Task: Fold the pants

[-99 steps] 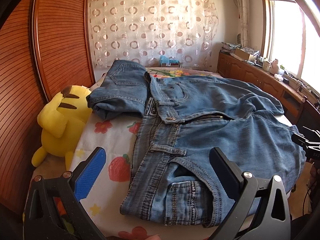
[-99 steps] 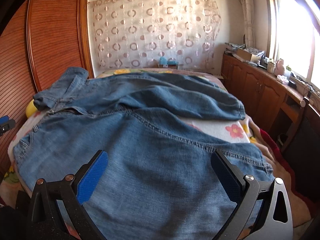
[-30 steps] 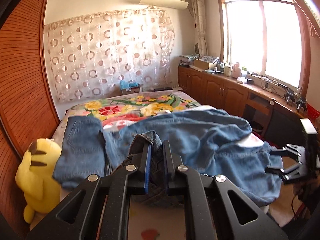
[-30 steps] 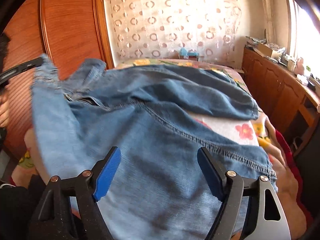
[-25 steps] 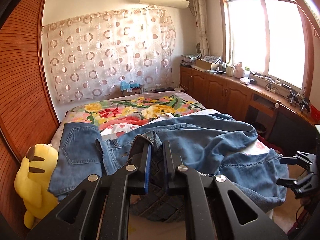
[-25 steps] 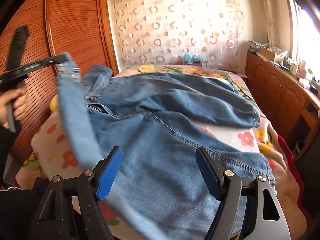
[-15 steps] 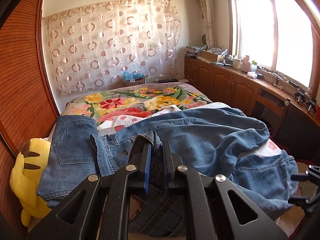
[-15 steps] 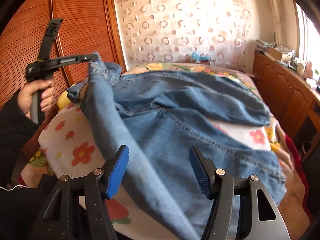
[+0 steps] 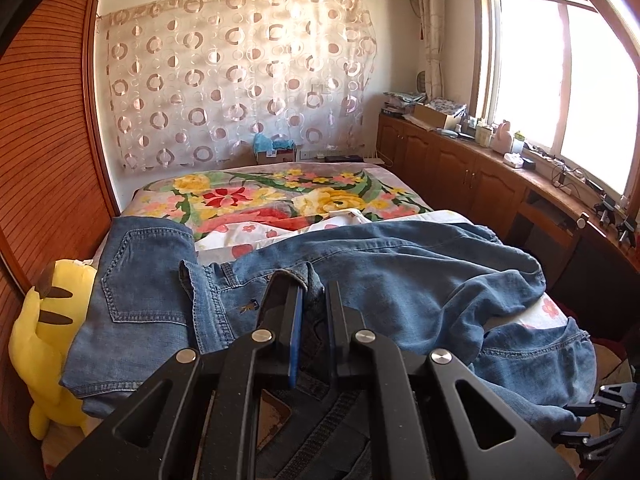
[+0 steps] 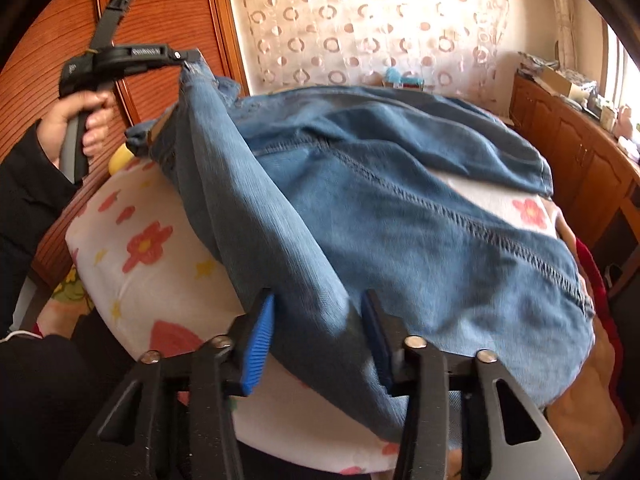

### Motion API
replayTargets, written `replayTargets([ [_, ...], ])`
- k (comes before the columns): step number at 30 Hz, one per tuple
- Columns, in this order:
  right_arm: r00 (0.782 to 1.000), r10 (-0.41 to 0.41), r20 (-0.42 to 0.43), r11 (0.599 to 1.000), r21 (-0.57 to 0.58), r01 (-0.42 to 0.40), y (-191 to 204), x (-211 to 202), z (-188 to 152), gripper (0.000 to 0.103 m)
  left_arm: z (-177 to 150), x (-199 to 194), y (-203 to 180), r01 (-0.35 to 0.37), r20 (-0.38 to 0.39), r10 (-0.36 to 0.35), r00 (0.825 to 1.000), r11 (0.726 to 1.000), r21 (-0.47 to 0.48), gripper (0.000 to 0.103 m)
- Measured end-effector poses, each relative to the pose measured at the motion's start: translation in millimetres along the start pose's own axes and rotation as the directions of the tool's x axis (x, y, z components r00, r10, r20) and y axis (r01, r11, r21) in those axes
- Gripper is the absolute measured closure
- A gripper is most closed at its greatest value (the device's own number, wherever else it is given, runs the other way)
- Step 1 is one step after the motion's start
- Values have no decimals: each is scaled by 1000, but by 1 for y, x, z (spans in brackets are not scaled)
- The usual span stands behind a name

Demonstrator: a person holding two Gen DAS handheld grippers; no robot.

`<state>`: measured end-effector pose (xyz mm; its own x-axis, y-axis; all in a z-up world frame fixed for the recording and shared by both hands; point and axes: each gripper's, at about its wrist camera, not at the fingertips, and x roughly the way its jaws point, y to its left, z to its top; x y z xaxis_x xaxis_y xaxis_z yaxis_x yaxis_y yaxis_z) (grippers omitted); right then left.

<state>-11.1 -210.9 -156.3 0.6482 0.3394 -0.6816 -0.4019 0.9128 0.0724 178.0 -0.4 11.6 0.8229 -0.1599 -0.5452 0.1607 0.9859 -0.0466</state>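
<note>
Blue jeans [image 9: 400, 292] lie spread across the bed. My left gripper [image 9: 306, 284] is shut on their waistband; in the right wrist view this left gripper [image 10: 188, 58], held by a hand [image 10: 88, 116], lifts that edge so the jeans [image 10: 400, 208] rise in a slanted ridge. My right gripper [image 10: 316, 320] straddles the near end of this ridge. Its jaws are closing, with the denim fold between the blue pads [image 10: 258, 340], which do not clearly press on it. In the left wrist view the right gripper [image 9: 566, 422] shows at the lower right.
A second, folded pair of jeans [image 9: 148, 280] lies at the left beside a yellow plush toy [image 9: 40, 340]. The flowered bedcover [image 9: 248, 196] stretches behind. A wooden wardrobe [image 9: 48, 160] runs along the left, low cabinets [image 9: 480, 184] under the window on the right.
My left gripper closed on the waistband and raised it, pulling the denim into a ridge. Over the last second the right gripper sank and its jaws narrowed around that fold.
</note>
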Motion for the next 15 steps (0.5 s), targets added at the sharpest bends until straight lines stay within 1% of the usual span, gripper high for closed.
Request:
replayTargets([
  [1, 1000, 2, -5, 1000, -1, -2, -1, 2, 0, 77, 1, -3, -1, 3, 5, -3, 1000, 1000, -1, 92],
  [3, 1000, -1, -2, 1000, -5, 1, -2, -3, 2, 92, 1, -9, -1, 11, 18, -11, 1000, 1000, -1, 92],
  [6, 998, -38, 42, 999, 3, 38, -11, -18, 13, 100, 4, -20, 1, 27, 43, -27, 999, 1000, -11, 92],
  [9, 991, -89, 100, 996, -4, 90, -21, -35, 33, 102, 7, -30, 3, 45, 66, -44, 997, 999, -23, 92],
  [11, 985, -104, 140, 994, -10, 106, -28, -45, 50, 102, 9, -35, 4, 45, 79, -43, 996, 999, -28, 92],
  [13, 982, -103, 156, 995, -1, 105, -33, -50, 63, 102, 11, -35, 3, 46, 79, -44, 996, 999, -28, 92],
  [15, 983, -81, 166, 997, -6, 83, -29, -51, 68, 102, 13, -32, 1, 39, 76, -38, 996, 999, -19, 92],
])
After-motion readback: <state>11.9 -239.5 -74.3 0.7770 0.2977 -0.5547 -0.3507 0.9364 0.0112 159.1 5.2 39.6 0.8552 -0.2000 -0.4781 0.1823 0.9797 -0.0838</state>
